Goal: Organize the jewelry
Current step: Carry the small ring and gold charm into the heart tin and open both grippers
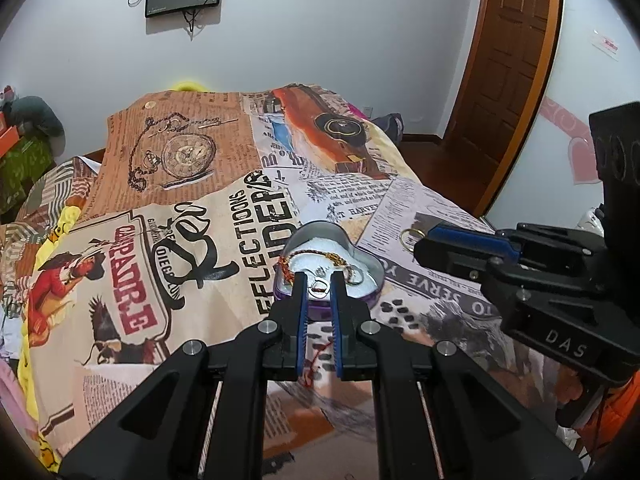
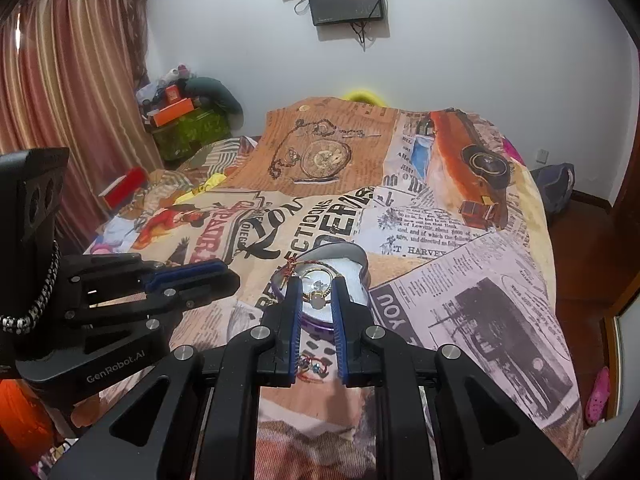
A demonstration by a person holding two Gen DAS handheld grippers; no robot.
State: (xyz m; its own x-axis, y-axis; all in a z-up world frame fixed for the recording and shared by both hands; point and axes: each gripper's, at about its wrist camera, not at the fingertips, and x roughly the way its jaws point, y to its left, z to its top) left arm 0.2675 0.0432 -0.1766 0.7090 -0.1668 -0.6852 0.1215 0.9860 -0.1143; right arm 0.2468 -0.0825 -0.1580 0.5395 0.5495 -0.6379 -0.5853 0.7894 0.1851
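A heart-shaped purple tin [image 1: 362,254] [image 2: 360,264] with white lining lies open on the printed bedspread. In it lie a red-and-gold braided bracelet [image 1: 316,257] [image 2: 298,266] and rings [image 1: 320,284]. My left gripper [image 1: 319,280] is open, its tips at the tin's near rim around a ring. My right gripper [image 2: 316,286] is open over the tin, with a gold ring with a pale stone [image 2: 317,298] between its tips. In the left wrist view the right gripper [image 1: 424,240] comes in from the right with a gold ring [image 1: 412,237] at its tip. A red string bracelet with blue beads [image 2: 314,368] lies on the bed below the right gripper.
The bedspread [image 1: 200,240] covers the whole bed. A red box [image 2: 124,186] lies at the bed's left edge. Cluttered shelves [image 2: 188,120] and a curtain [image 2: 72,100] stand at the far left. A wooden door [image 1: 508,60] is at the right, and monitors [image 2: 344,0] hang on the wall.
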